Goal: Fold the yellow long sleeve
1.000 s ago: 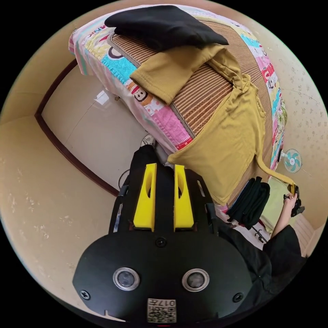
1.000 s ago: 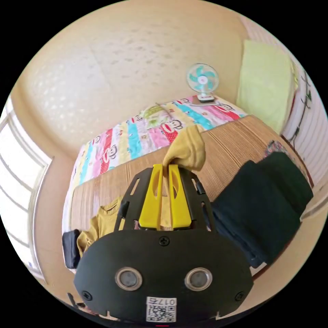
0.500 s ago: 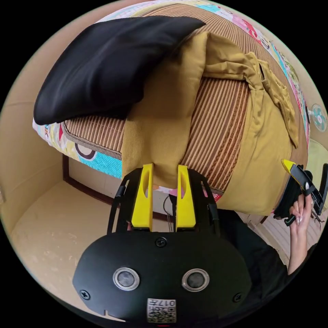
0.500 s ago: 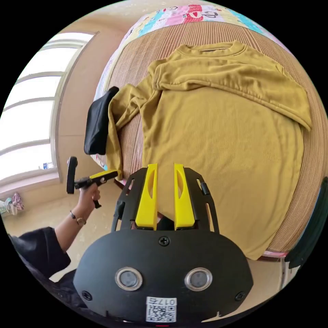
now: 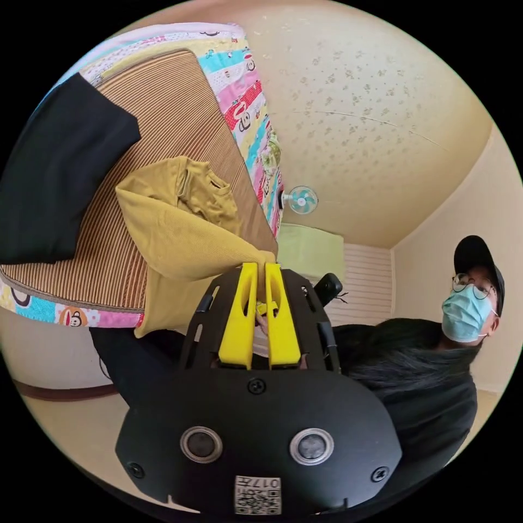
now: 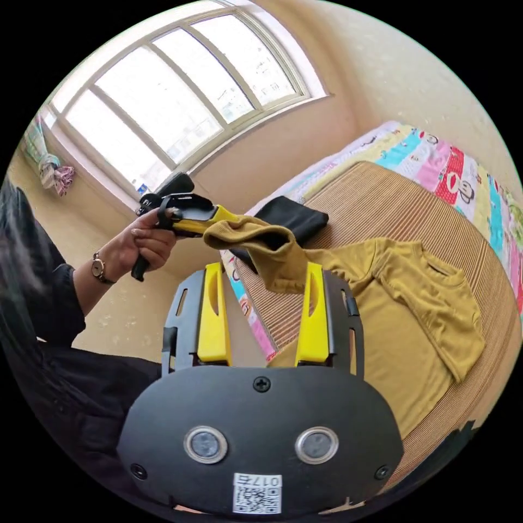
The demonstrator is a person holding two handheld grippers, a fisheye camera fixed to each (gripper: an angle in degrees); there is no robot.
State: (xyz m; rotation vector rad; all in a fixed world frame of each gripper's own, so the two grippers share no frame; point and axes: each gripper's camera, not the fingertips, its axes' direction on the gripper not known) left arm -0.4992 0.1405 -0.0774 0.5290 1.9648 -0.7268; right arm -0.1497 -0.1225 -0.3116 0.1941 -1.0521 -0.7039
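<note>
now the left gripper [image 5: 261, 268] pinches a sleeve cuff while the right gripper [image 6: 261, 268] stands spread.

closely, the left fingers [image 5: 238, 313] are pressed together on the cuff of the yellow long sleeve [image 5: 180, 229], lifted off the bed [image 5: 180, 114]; in the right gripper view that same gripper [image 6: 210, 218] is held in a hand [image 6: 143, 243] with the cuff drooping from its tip. the right fingers [image 6: 213, 316] are wide apart with nothing between them; the raised sleeve hangs just beyond their tips. farther out, the shirt's body [image 6: 392, 321] lies on the bed's striped mat, a black garment [image 6: 283, 218] beside it.
</note>
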